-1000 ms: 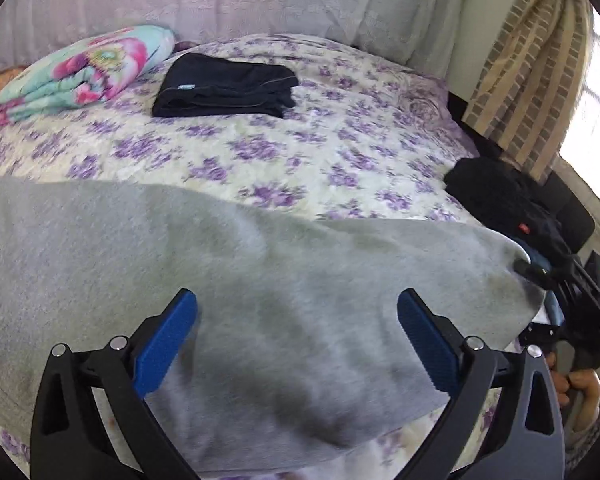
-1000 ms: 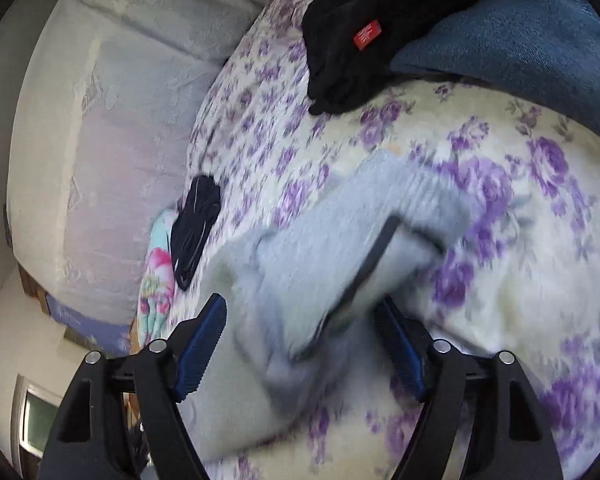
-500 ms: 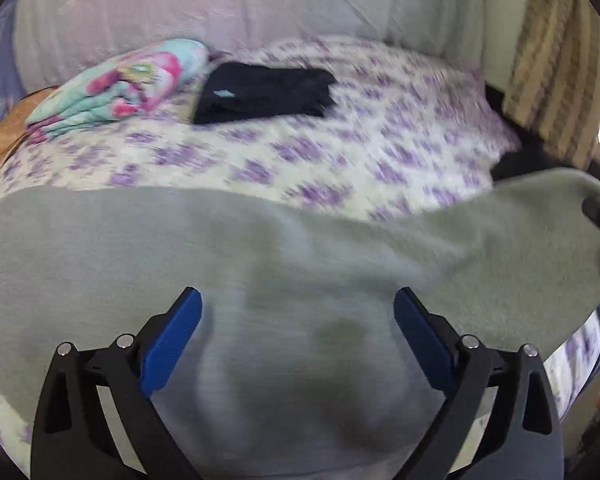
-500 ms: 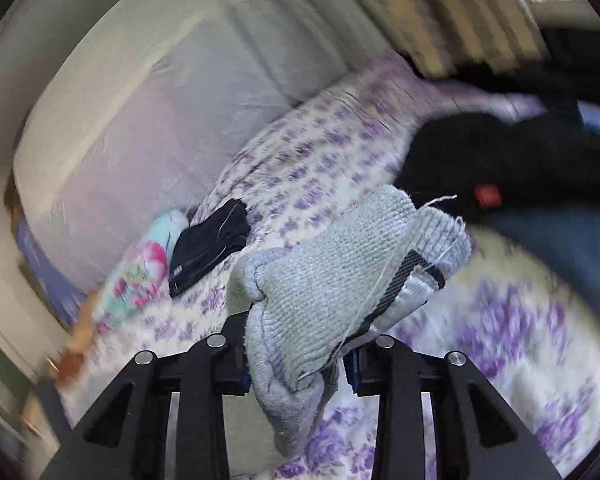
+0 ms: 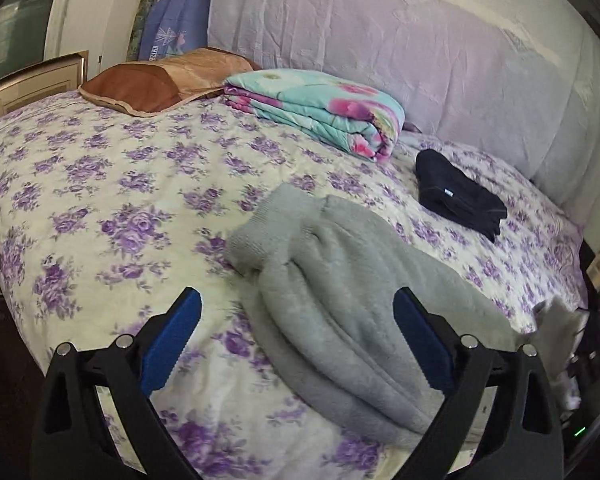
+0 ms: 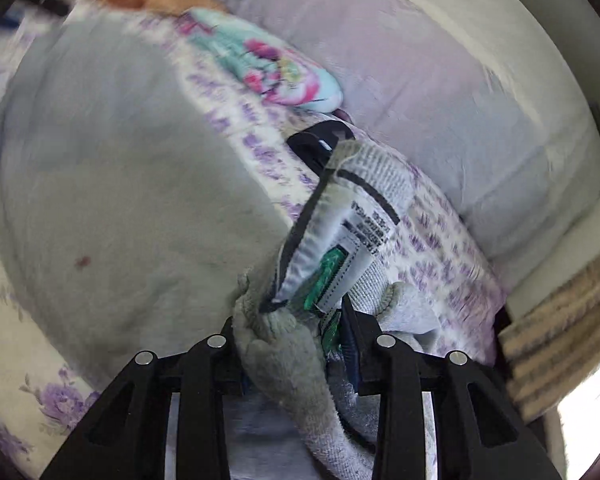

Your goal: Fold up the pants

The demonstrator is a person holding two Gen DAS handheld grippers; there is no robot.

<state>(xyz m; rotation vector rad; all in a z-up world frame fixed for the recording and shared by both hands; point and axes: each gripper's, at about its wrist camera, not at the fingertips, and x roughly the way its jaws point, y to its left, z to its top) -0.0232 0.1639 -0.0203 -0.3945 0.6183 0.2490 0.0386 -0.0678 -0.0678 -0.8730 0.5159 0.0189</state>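
With right gripper [image 6: 296, 344] just clamped onto bunched waistband of grey pants [image 5: 352, 280] sprawled near folded blanket [image 5: 320, 108], left gripper [image 5: 296, 344] wide open, empty; could've slipped mid-swing, thick wad.

White care label [image 6: 366, 227] inside grey pants [image 6: 112, 200] waistband: dark print, too blurred to read. Blue cloth [image 5: 172, 20] behind pillow: letters "VIN".

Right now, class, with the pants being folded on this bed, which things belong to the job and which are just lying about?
Part of the job:
- soft grey fleece pants
- right gripper, shut on their waistband
- left gripper, open above them

Just lying about:
- folded black garment
- folded turquoise floral blanket
- brown satin pillow
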